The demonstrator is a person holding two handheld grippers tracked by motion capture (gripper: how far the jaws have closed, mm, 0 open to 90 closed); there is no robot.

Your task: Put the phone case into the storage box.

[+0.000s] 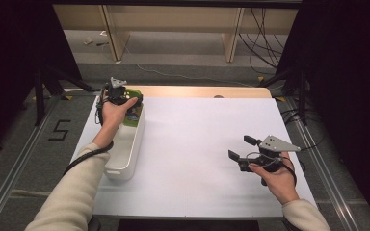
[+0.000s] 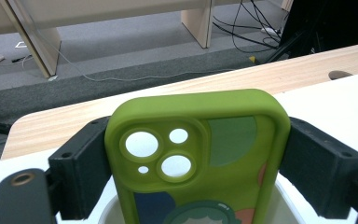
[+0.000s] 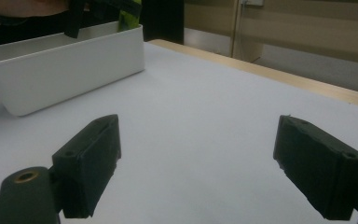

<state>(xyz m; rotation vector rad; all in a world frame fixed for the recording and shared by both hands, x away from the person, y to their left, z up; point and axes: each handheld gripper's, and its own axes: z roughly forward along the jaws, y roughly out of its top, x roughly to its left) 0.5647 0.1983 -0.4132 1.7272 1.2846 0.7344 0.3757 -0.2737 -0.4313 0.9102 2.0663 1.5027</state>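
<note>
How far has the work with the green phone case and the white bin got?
Done: the left gripper clamps the green silicone phone case. In hand: the case hangs over the white plastic bin. Left: lowering and releasing it. The right gripper waits open.

In the left gripper view the green phone case is cut off by the bottom edge, so its printed figure shows only in part, and the white bin below it is mostly hidden. In the high view the hand covers much of the left claw. The right gripper view cuts the bin off at the left edge.
</note>
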